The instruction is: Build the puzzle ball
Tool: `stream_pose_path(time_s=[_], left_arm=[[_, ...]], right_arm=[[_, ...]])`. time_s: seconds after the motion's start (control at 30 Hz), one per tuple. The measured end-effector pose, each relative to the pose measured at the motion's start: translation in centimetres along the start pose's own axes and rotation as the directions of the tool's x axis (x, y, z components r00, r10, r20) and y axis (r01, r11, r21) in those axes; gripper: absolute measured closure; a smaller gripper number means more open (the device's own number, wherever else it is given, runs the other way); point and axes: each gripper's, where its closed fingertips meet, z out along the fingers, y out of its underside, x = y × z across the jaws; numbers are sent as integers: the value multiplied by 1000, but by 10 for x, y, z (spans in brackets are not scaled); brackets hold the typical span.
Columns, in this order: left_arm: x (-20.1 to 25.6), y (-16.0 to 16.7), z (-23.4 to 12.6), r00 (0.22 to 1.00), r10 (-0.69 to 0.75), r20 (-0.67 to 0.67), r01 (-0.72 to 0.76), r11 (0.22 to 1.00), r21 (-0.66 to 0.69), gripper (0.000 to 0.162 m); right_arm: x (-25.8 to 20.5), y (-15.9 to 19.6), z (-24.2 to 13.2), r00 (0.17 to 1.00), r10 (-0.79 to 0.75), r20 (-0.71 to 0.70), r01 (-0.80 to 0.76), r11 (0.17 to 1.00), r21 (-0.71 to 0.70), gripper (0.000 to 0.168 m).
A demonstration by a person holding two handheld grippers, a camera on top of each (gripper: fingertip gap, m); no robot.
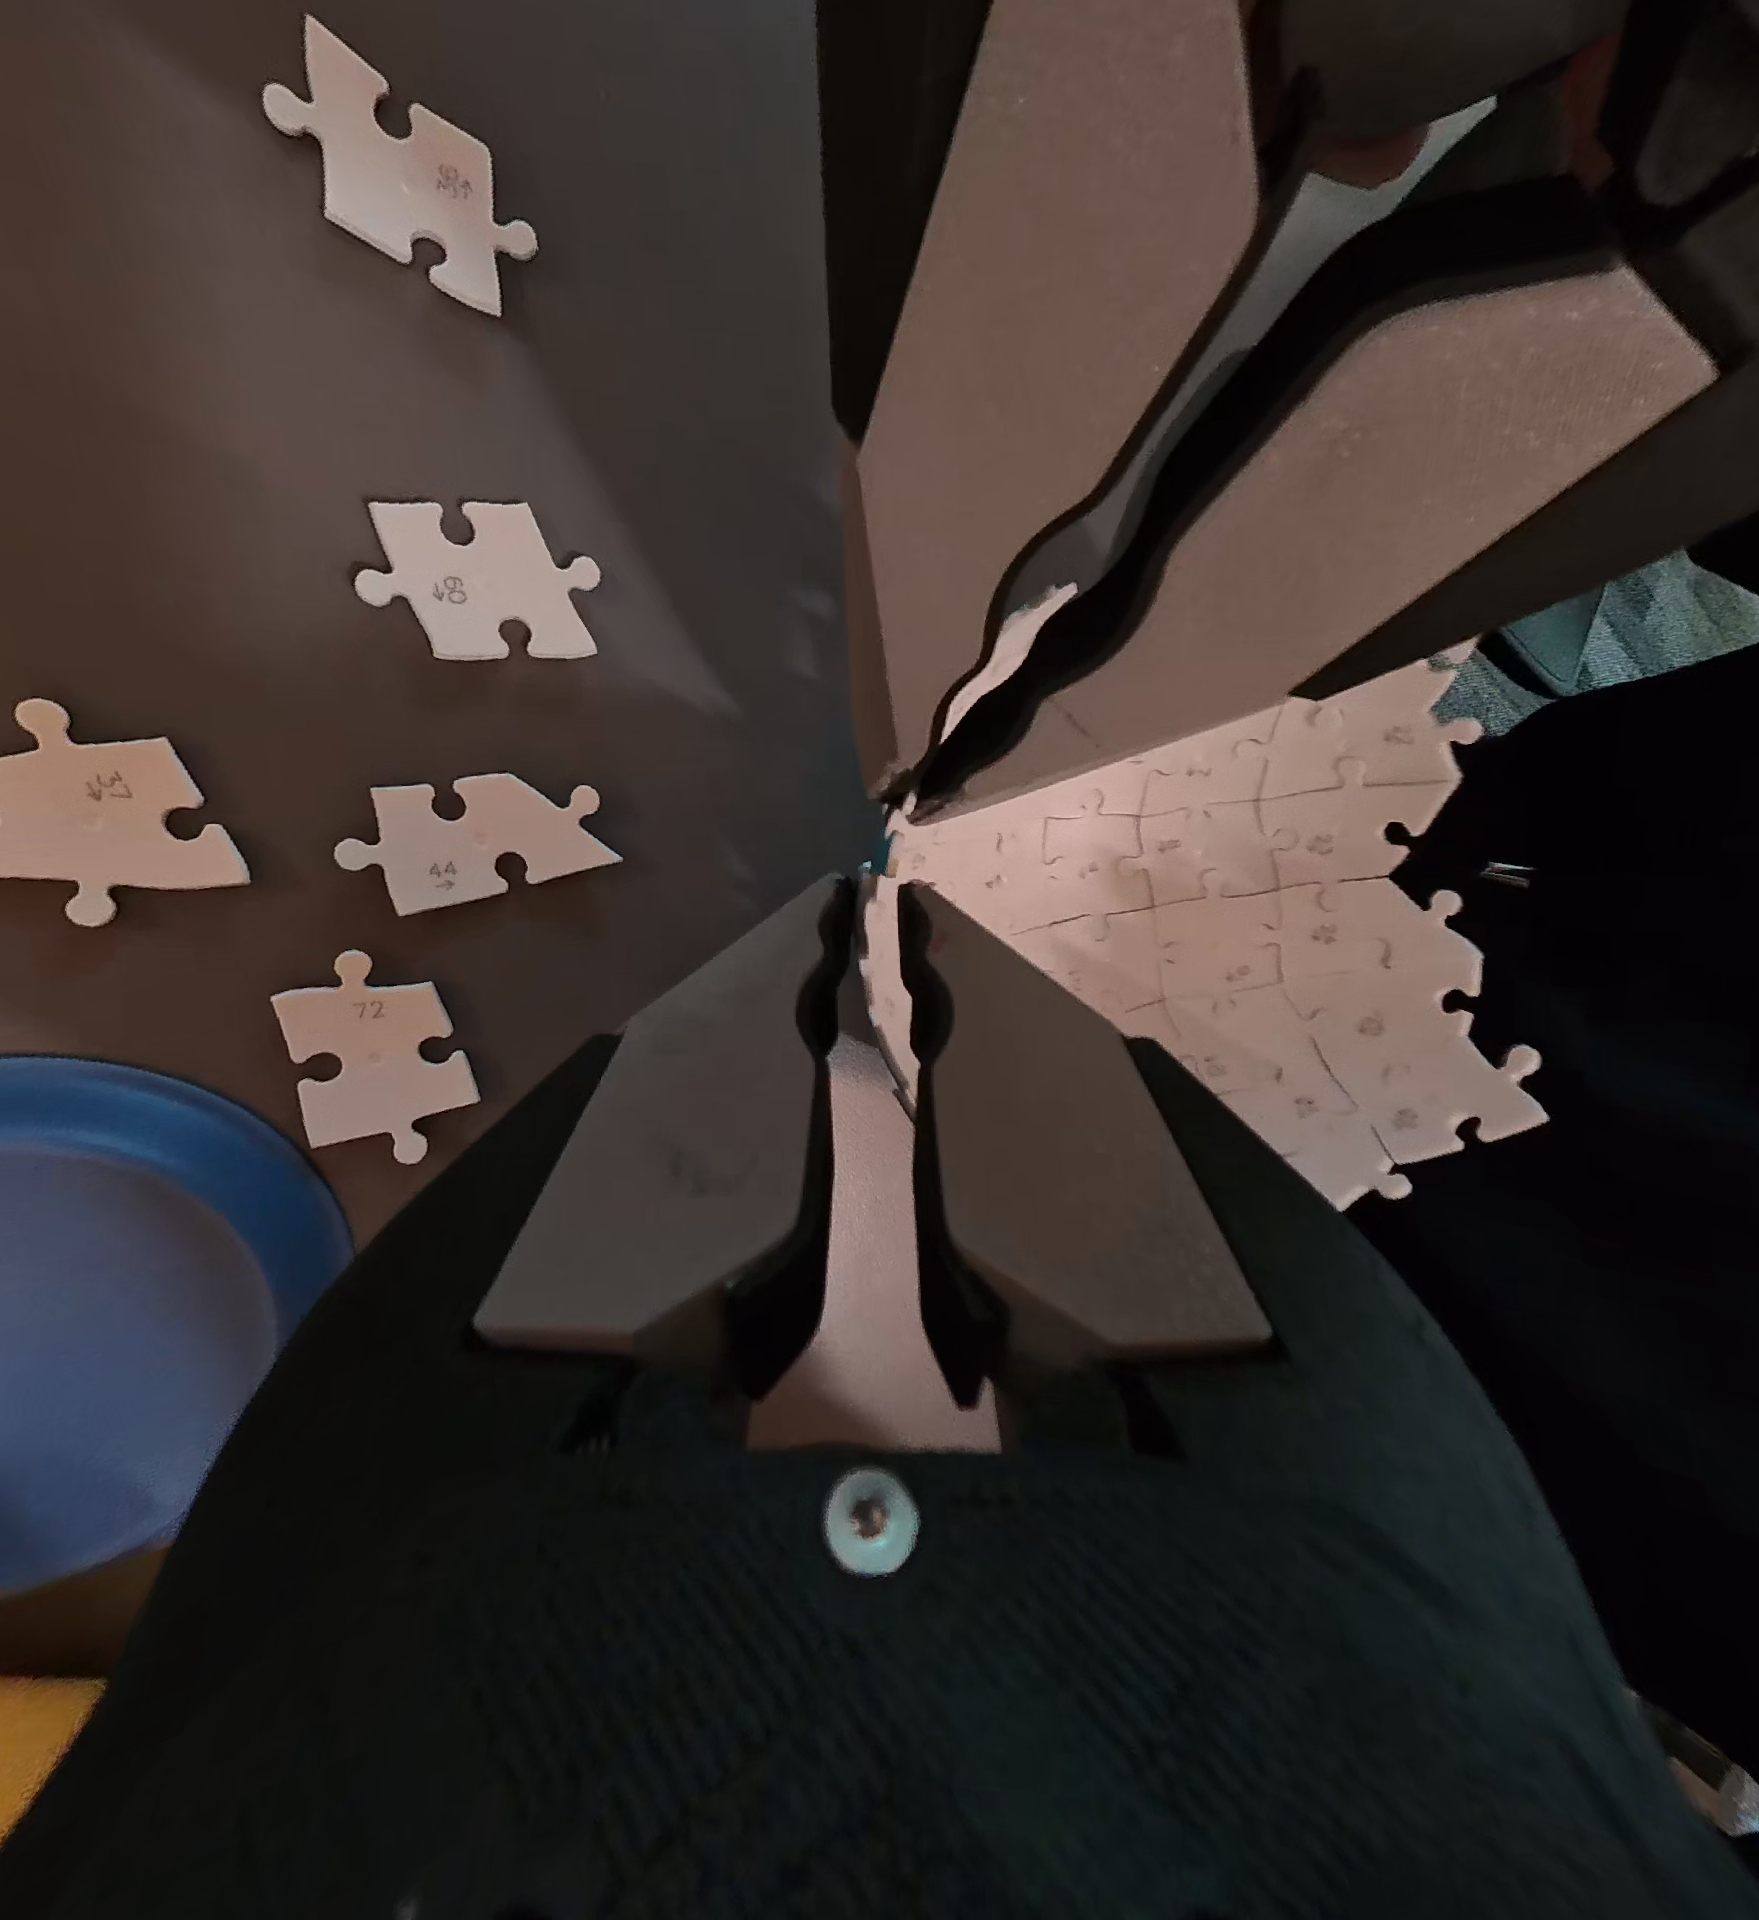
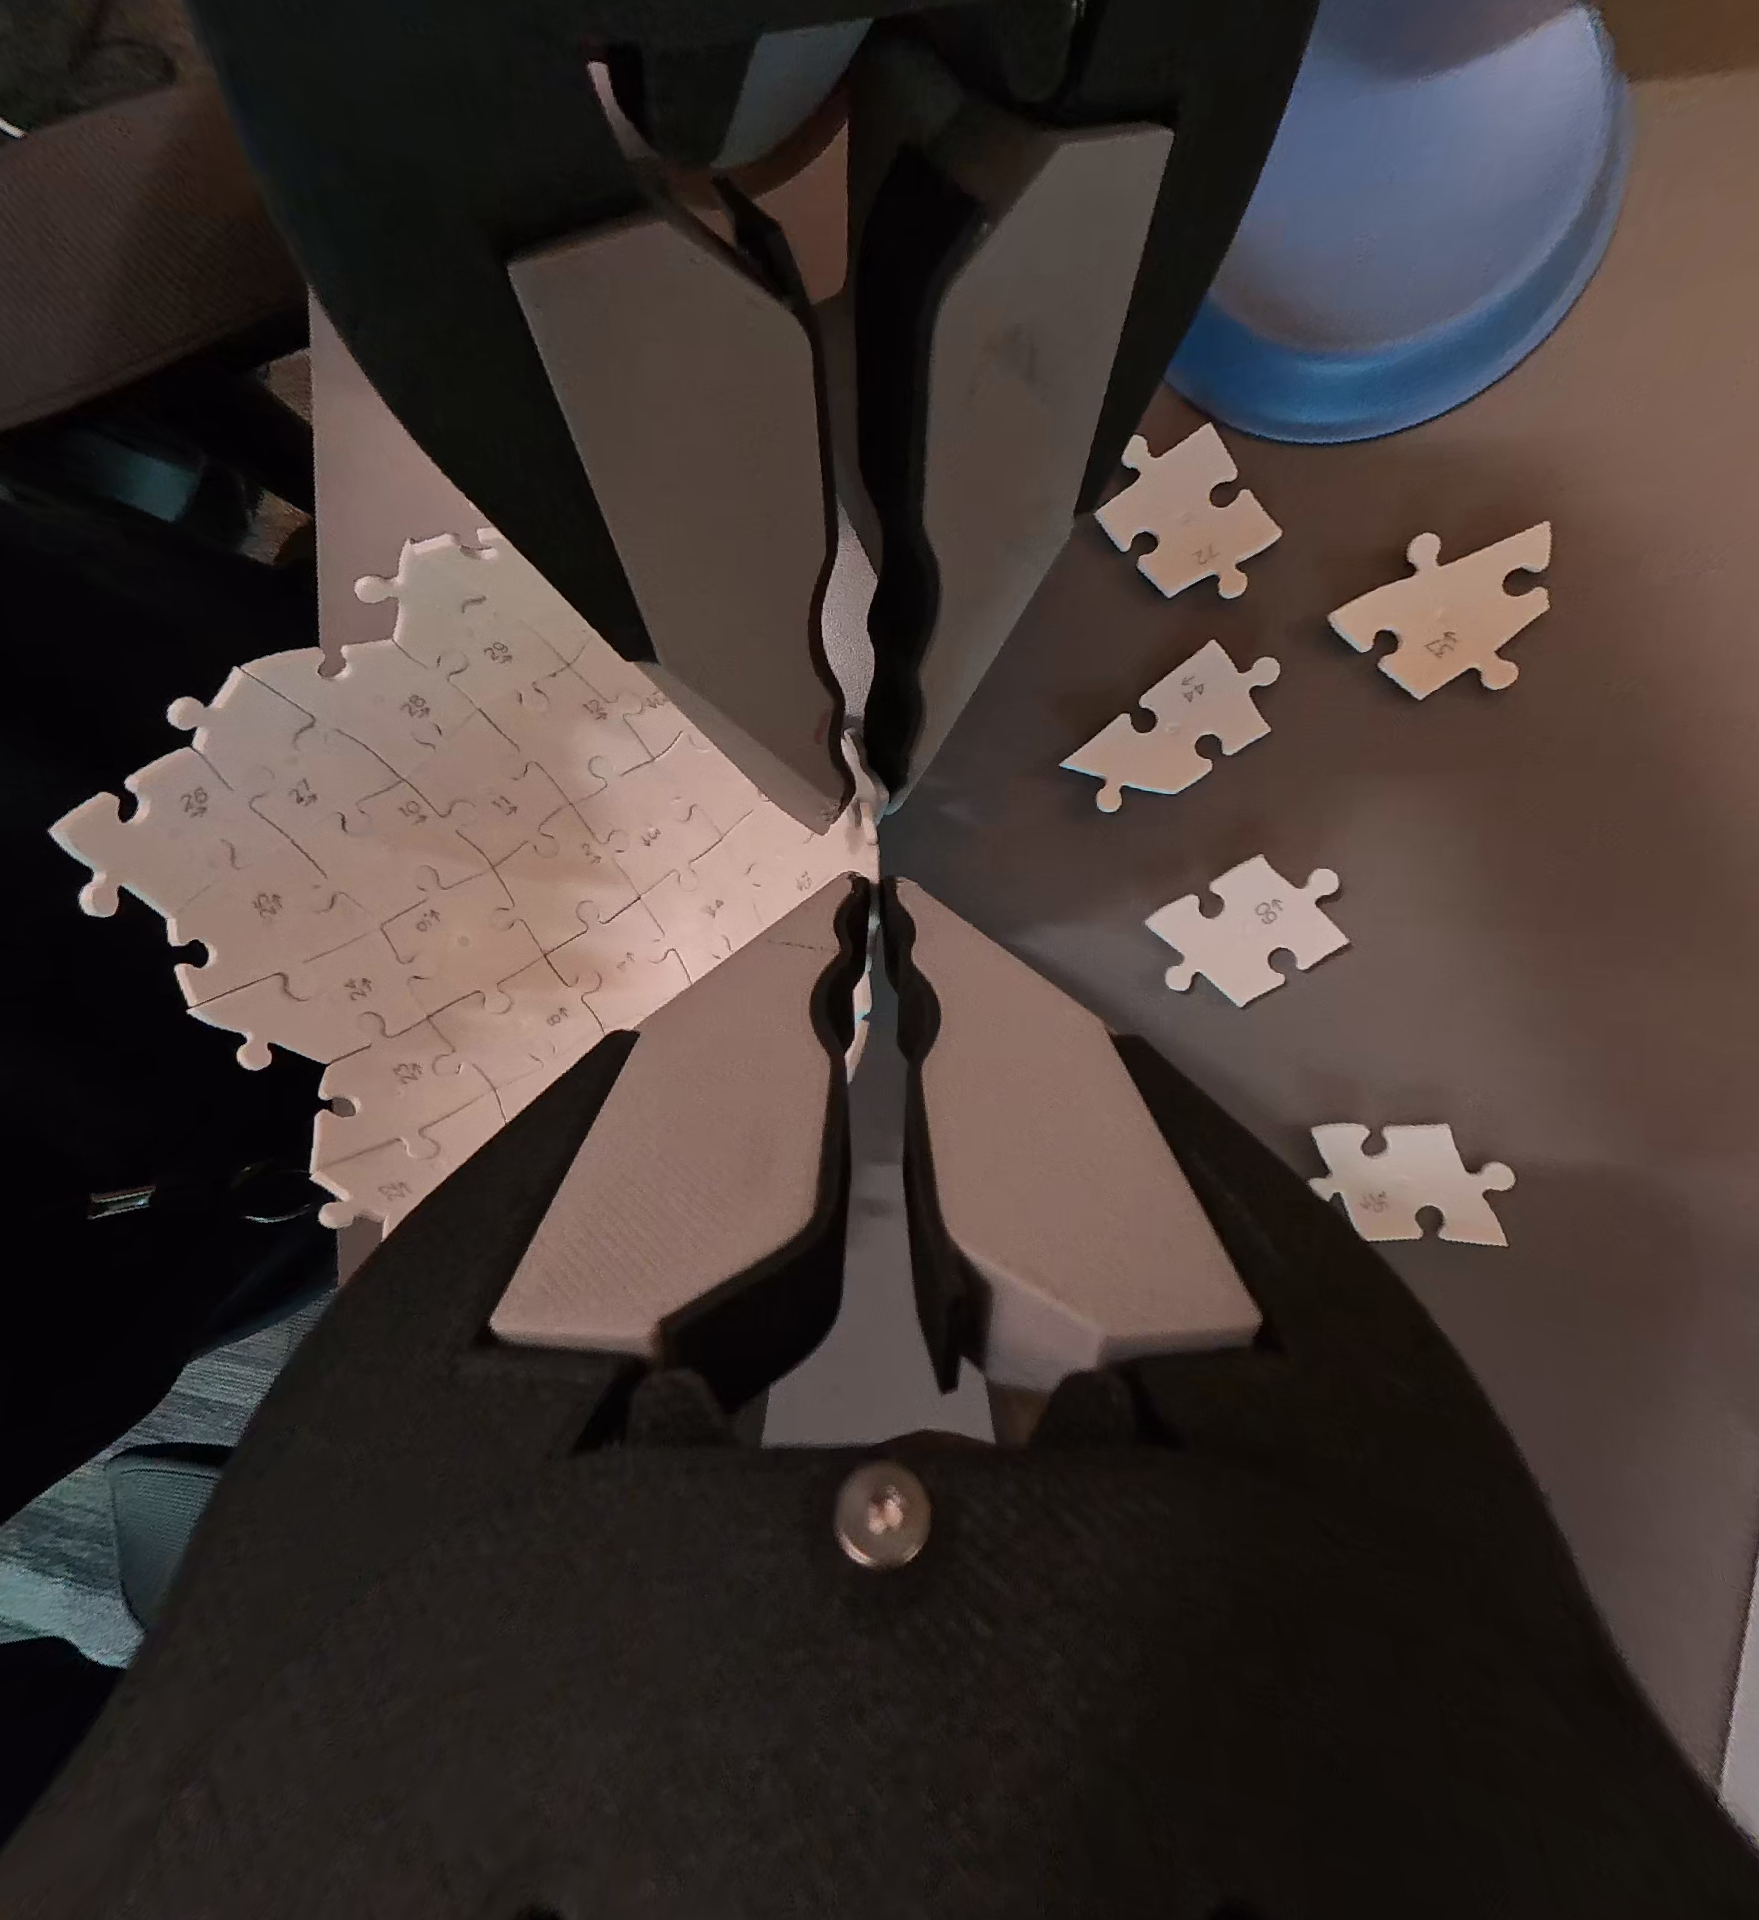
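Both views are dim, with a warm, brownish cast over the tabletop (image 1: 179,416). The brightest patch falls on the assembled white puzzle sheet (image 2: 418,831), pinkish near the centre. Beyond the tabletop edge everything sinks into near-black shadow. Wide-angle distortion bends and stretches shapes towards the borders. The blue bowl (image 1: 75,1299) is soft and smeared; the loose pieces stay crisp.

Both wrist cams look steeply down along their own fingers, very close to the table (image 1: 646,416). They face each other: each sees the other gripper coming in from the top of frame, tips nearly meeting mid-frame. Shared: joined puzzle sheet (image 1: 1270,935) overhanging table edge, five loose pieces (image 1: 480,587), blue bowl (image 1: 75,1299).
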Motion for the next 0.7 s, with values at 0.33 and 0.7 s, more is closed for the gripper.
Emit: stream_pose_path(time_s=[0.33, 0.7], left_arm=[[0, 0, 1, 1000, -17, 23, 16, 999, 42, 159], [1, 0, 6, 1000, -17, 22, 17, 999, 36, 159]], right_arm=[[-1, 1, 0, 999, 36, 41, -37, 999, 25, 168], [-2, 2, -2, 997, 45, 65, -48, 998, 42, 168]])
